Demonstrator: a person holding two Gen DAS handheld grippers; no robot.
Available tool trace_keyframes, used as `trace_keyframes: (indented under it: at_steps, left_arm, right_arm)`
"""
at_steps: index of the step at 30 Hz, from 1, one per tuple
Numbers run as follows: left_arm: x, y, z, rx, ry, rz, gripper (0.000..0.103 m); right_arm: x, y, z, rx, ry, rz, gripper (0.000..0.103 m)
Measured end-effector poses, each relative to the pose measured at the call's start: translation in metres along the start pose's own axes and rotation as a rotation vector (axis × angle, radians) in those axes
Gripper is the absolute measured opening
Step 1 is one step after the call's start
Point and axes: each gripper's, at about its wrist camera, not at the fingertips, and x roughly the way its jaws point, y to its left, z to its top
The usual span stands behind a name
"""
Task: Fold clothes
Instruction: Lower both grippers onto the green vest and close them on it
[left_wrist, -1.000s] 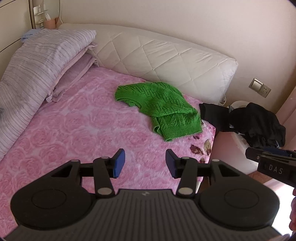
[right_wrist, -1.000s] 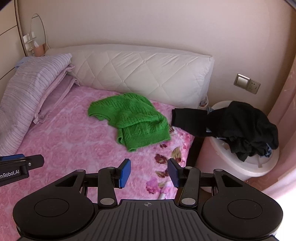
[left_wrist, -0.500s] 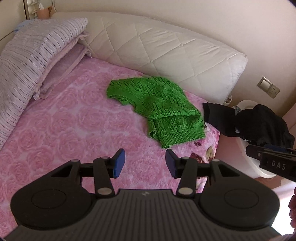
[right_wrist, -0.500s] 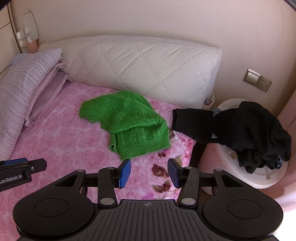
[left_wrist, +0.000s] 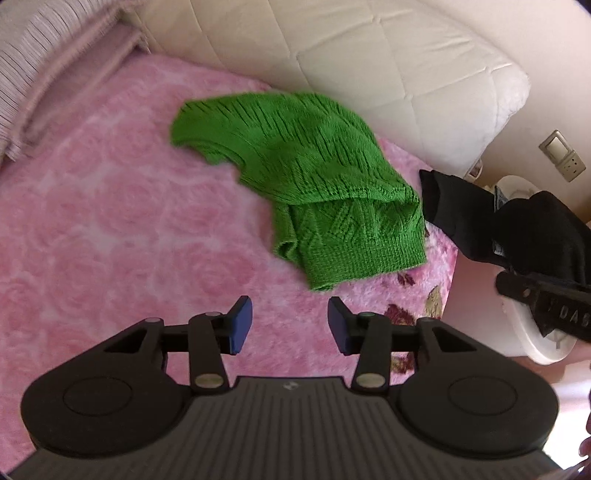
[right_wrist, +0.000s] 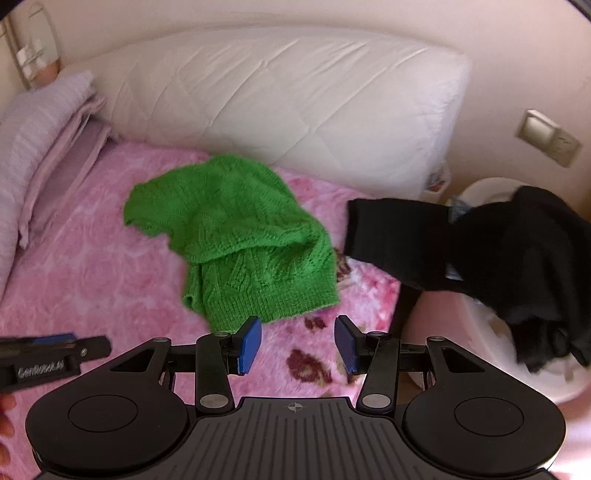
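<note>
Green sweater (left_wrist: 306, 177) lies bunched on bed (left_wrist: 110, 221); our left gripper (left_wrist: 290, 325) and right gripper (right_wrist: 297, 345) jaws released, empty; loose knit probably snags, layers pinched together.

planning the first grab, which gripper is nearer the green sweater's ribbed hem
Right, narrowly. The right gripper has the green sweater hem just beyond its open jaws. The left gripper sits slightly further back, pink bedspread showing between.

black left tool (left_wrist: 290, 323) and right tool (right_wrist: 297, 341), blue pads, silver screws.
</note>
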Motion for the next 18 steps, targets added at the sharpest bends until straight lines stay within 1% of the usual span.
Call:
trace_keyframes:
  at_steps: [3, 5, 8, 11, 15, 18]
  left_arm:
    - [0.033, 0.002, 0.010, -0.033, 0.039, -0.031, 0.041]
    - [0.050, 0.005, 0.015, -0.049, 0.054, -0.035, 0.041]
    - [0.076, 0.009, 0.024, -0.073, 0.076, -0.041, 0.040]
    - [0.102, 0.013, 0.032, -0.100, 0.097, -0.049, 0.040]
    - [0.130, 0.017, 0.047, -0.194, 0.100, -0.100, 0.040]
    - [0.148, 0.020, 0.060, -0.303, 0.090, -0.147, 0.040]
  right_arm:
    - [0.032, -0.004, 0.008, -0.041, 0.063, 0.001, 0.048]
    - [0.055, -0.007, 0.013, -0.051, 0.093, -0.009, 0.048]
    - [0.085, -0.016, 0.022, -0.039, 0.112, -0.018, 0.048]
    - [0.114, -0.030, 0.031, 0.008, 0.122, -0.014, 0.048]
    - [0.147, -0.051, 0.036, 0.075, 0.133, -0.004, 0.048]
    - [0.165, -0.064, 0.040, 0.122, 0.126, 0.005, 0.048]
